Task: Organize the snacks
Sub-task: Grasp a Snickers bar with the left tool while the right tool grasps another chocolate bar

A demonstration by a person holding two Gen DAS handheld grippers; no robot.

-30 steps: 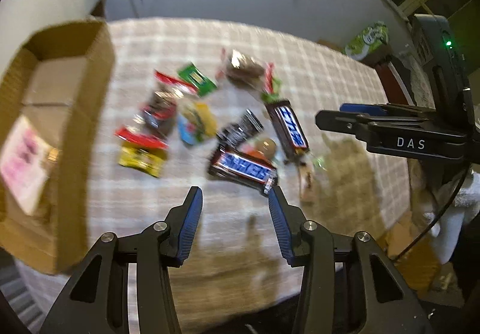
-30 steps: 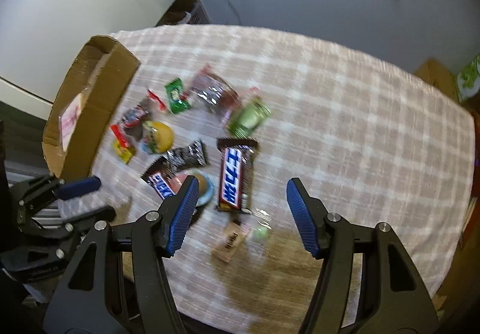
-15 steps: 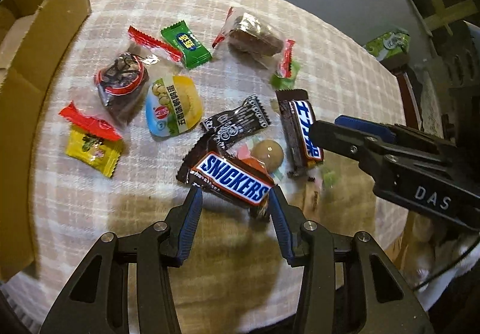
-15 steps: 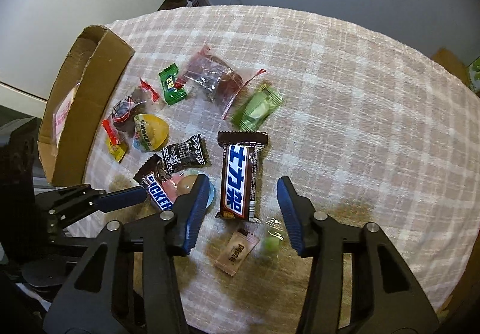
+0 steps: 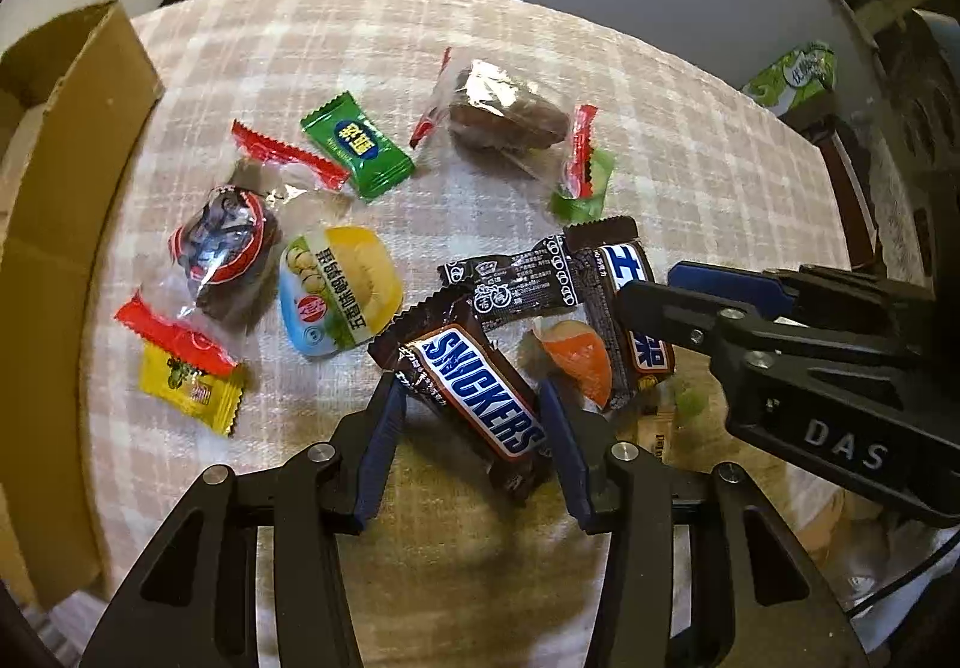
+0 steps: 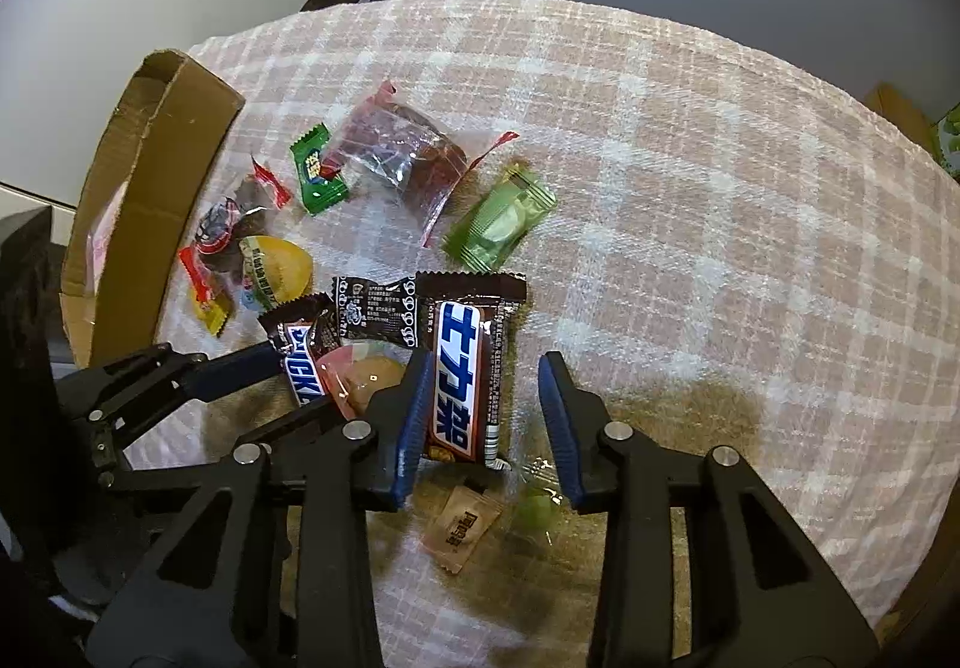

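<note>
Snacks lie scattered on a checked tablecloth (image 6: 720,200). In the left wrist view a brown Snickers bar (image 5: 474,392) lies slantwise between the blue pads of my left gripper (image 5: 474,434), which stands open around it with small gaps on both sides. In the right wrist view a second Snickers bar with Chinese lettering (image 6: 459,380) sits between the closing jaws of my right gripper (image 6: 486,422). The left pad is against the wrapper and the right pad stands apart from it. Both grippers point steeply down and sit close side by side.
An open cardboard box (image 5: 60,188) stands at the left table edge. Around the bars lie a green candy (image 5: 357,146), a clear-wrapped brown cake (image 5: 510,119), a yellow jelly cup (image 5: 342,290), a black packet (image 5: 516,278), an orange jelly (image 5: 579,362) and a brown sachet (image 6: 462,524).
Both grippers have sunk toward the snacks. The left one now straddles the Snickers bar. The right jaws have narrowed around the Chinese-lettered bar.
</note>
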